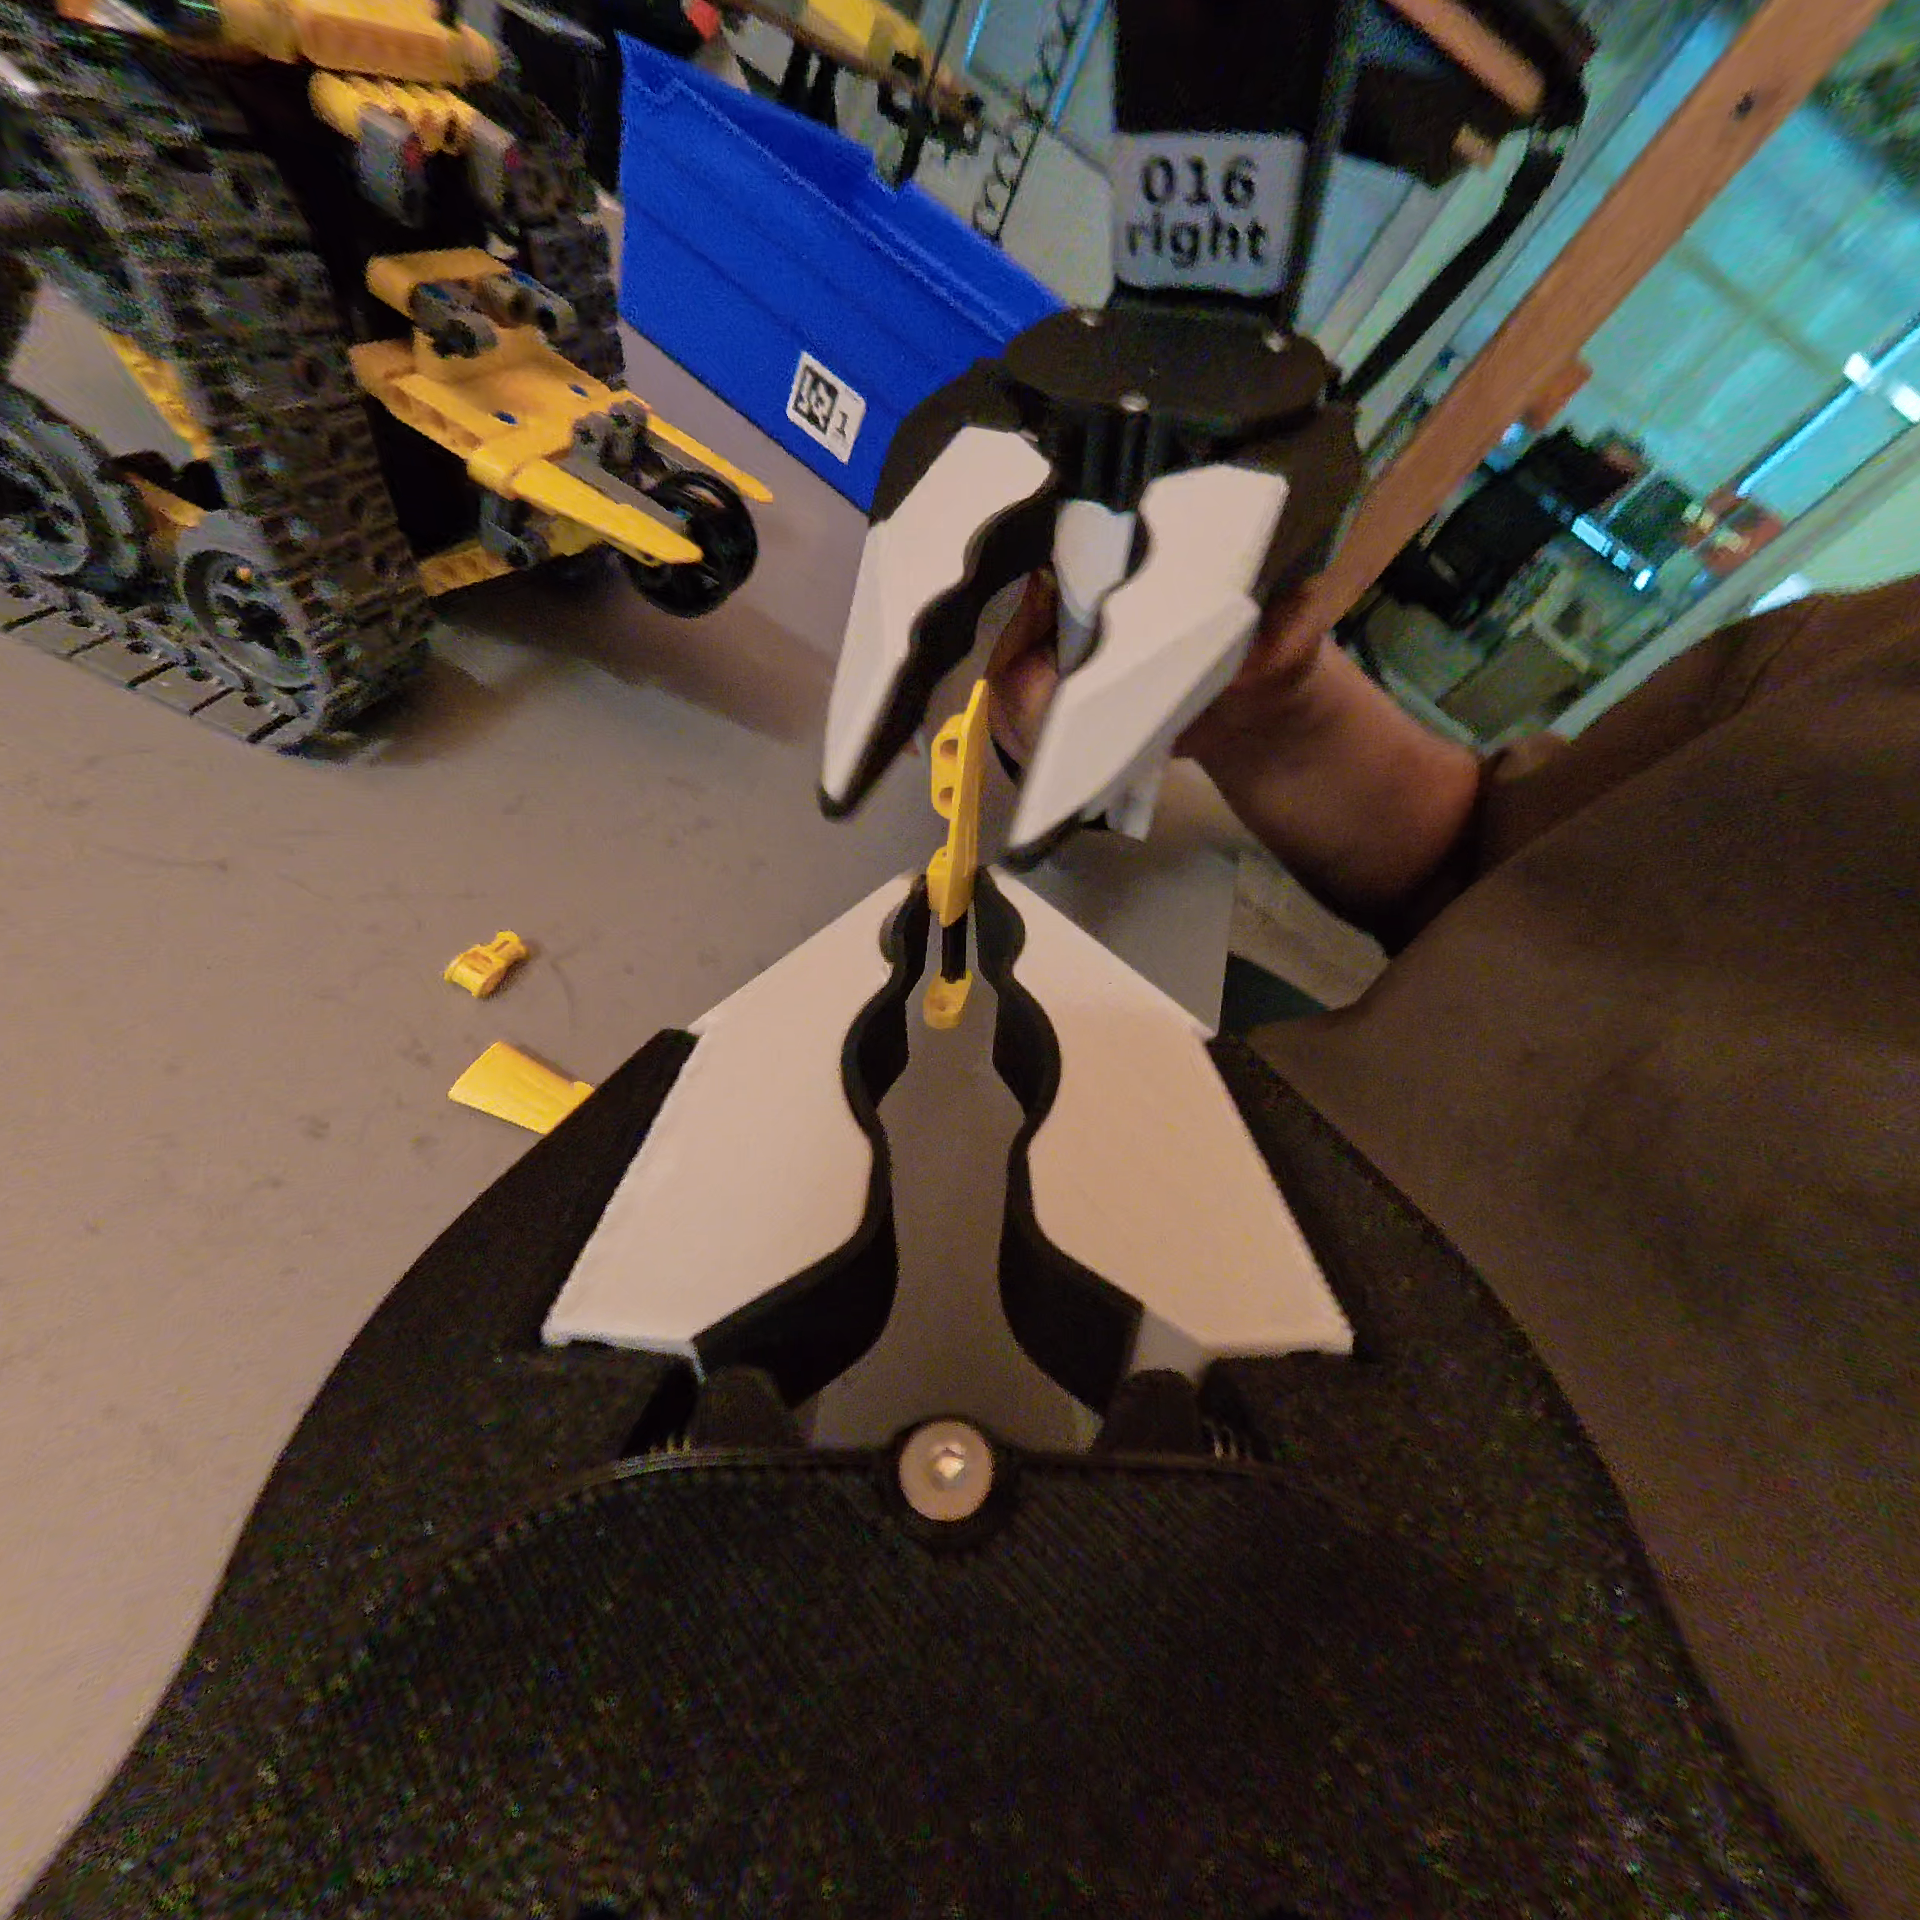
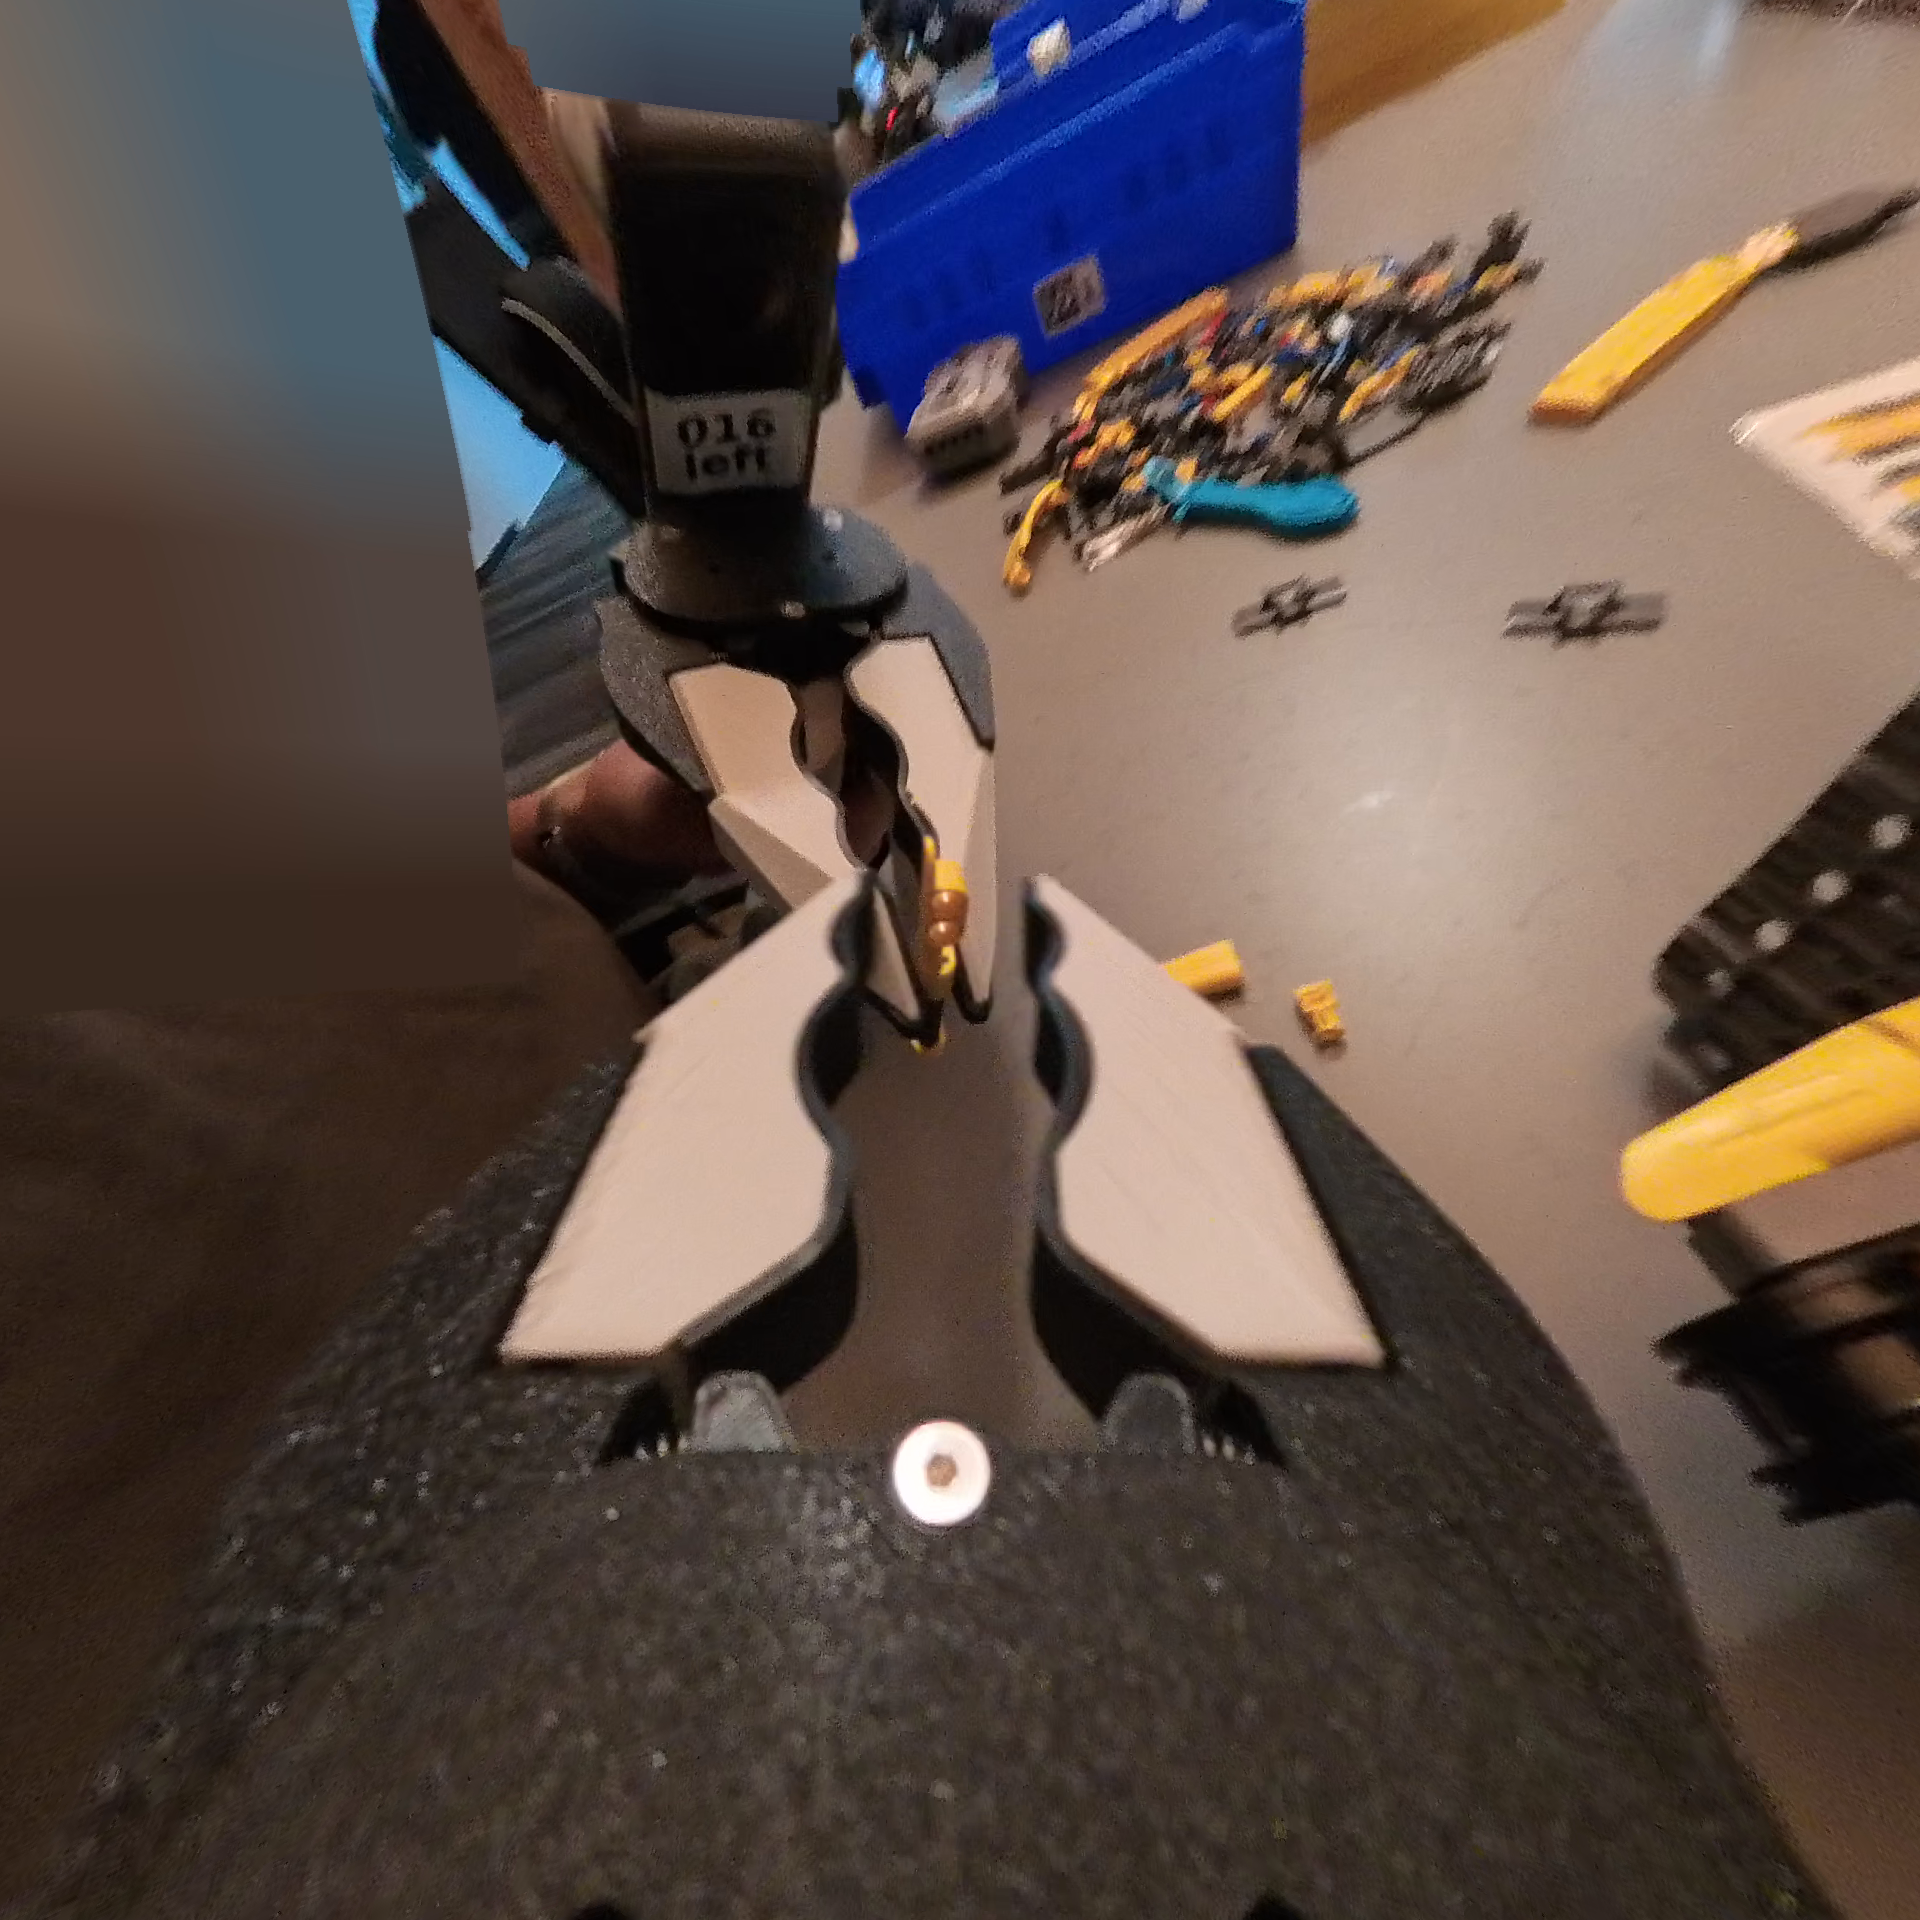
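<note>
My left gripper [image 1: 951, 894] is shut on a thin yellow brick piece [image 1: 958, 800] with a black axle, held upright above the grey table [image 1: 312, 1039]. The piece sticks out past the fingertips. My right gripper [image 1: 940, 821] faces it from the other side. It is open, with its fingers either side of the yellow piece's far end and not touching it. In the right wrist view my right gripper [image 2: 945, 894] stands open around the left gripper [image 2: 940, 1013] and the yellow piece [image 2: 948, 920]. A person's hand [image 1: 1299, 727] holds the right gripper.
A yellow and black tracked brick vehicle [image 1: 260, 416] stands at the left, and its edge also shows in the right wrist view [image 2: 1787, 1143]. Behind are a blue bin [image 2: 1070, 197] and a pile of loose parts [image 2: 1278, 384]. A small yellow connector [image 1: 486, 962] and a yellow wedge [image 1: 514, 1086] lie nearby. Left tips and right tips are each some 10 cm from the small yellow connector [image 1: 486, 962]. The right camera catches it too, in the right wrist view [image 2: 1324, 1012].
</note>
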